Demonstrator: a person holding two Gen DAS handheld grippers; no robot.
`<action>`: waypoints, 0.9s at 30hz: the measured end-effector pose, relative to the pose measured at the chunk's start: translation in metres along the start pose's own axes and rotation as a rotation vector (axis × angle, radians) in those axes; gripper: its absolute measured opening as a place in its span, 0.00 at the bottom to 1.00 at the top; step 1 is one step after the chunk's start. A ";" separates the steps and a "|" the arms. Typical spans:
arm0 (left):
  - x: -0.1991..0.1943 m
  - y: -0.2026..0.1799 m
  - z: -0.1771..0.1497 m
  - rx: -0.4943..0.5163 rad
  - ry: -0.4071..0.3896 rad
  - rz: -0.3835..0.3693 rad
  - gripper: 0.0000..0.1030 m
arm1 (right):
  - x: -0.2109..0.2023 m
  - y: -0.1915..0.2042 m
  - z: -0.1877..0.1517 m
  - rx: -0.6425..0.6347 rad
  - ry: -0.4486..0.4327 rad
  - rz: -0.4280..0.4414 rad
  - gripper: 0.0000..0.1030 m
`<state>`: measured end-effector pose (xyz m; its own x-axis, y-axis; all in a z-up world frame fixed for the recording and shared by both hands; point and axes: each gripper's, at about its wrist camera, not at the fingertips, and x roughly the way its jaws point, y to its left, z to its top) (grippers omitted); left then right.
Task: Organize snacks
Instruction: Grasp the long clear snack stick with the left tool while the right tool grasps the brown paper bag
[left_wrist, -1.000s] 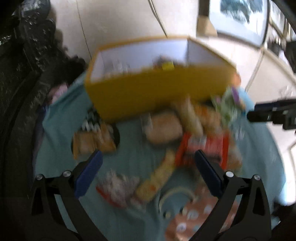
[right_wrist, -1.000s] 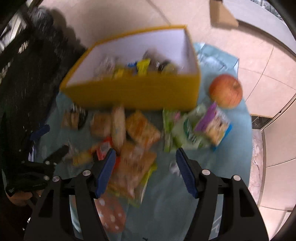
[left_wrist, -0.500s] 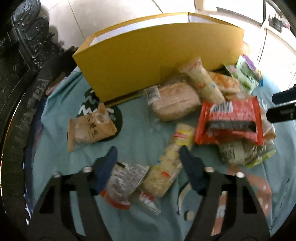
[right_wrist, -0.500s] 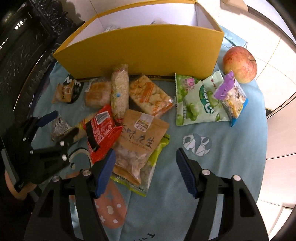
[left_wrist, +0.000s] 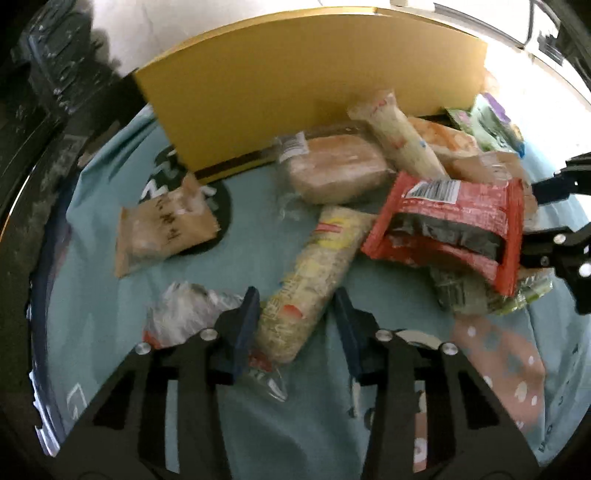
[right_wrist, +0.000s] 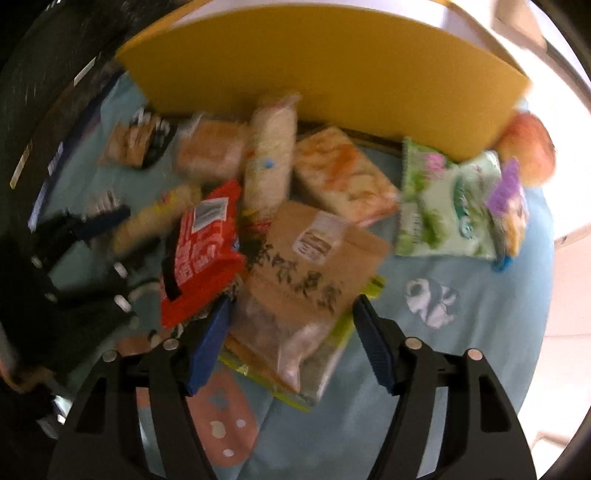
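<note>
Here, two brown packets (right_wrist: 314, 273) (left_wrist: 162, 229), one apple (right_wrist: 528, 151).

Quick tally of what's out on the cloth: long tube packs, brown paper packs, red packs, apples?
Long tube packs: 2, the white tube pack and the yellow tube pack
Brown paper packs: 2, the small brown pack and the large brown pack
Red pack: 1
Apple: 1
Total: 6

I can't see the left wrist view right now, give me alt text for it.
The left tool has been closing around a long pale snack pack on a teal cloth. Behind it lie a red packet and a yellow box.
</note>
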<state>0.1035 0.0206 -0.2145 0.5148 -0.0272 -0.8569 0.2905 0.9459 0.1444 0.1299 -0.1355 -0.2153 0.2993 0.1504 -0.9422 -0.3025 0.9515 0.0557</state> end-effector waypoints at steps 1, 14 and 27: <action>0.000 0.000 -0.001 0.001 0.001 0.001 0.40 | 0.002 0.000 0.003 -0.007 -0.008 -0.023 0.68; 0.001 0.004 -0.008 -0.047 0.008 -0.074 0.34 | -0.001 -0.057 -0.013 0.177 0.068 0.124 0.32; -0.040 0.004 0.003 -0.086 -0.078 -0.143 0.27 | -0.040 -0.075 -0.036 0.226 -0.023 0.166 0.28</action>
<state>0.0860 0.0242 -0.1783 0.5350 -0.1851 -0.8243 0.2964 0.9548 -0.0220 0.1078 -0.2224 -0.1937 0.2834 0.3127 -0.9066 -0.1404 0.9487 0.2833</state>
